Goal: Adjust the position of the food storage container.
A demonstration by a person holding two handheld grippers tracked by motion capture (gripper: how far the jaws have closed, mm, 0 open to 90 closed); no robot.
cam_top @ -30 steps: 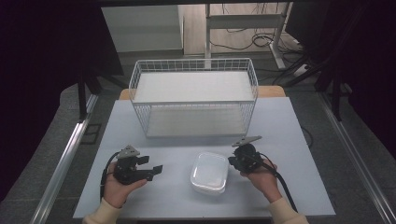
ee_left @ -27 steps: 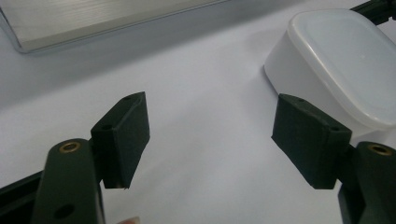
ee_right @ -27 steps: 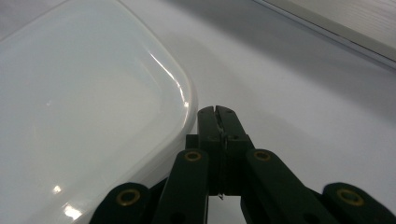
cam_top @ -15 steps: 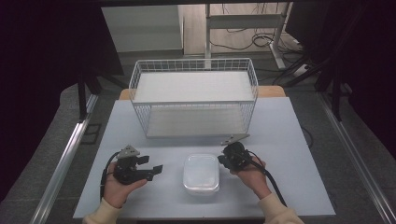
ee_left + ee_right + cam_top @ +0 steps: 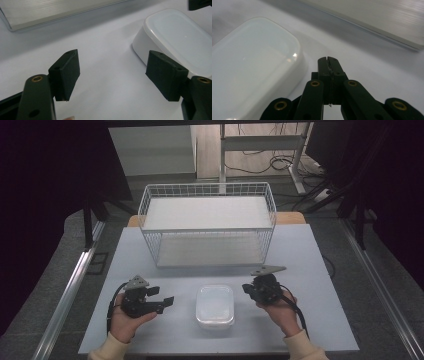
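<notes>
While the wire basket (image 5: pixel 207 227) stands at the far side of the table (image 5: pixel 325 320), the white lidded box (image 5: pixel 215 306) lies near the front edge, between both hands. With jaws pressed together and empty, the right gripper (image 5: pixel 248 289) sits just beside the box and could shove it off line. Wide open and empty, the left gripper (image 5: pixel 167 301) might clip the rim.

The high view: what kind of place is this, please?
Probably a lab or workshop set up for recording, not a home. A pale table holds a white wire basket and a white lidded container; behind are loose floor cables and metal frame legs.
</notes>
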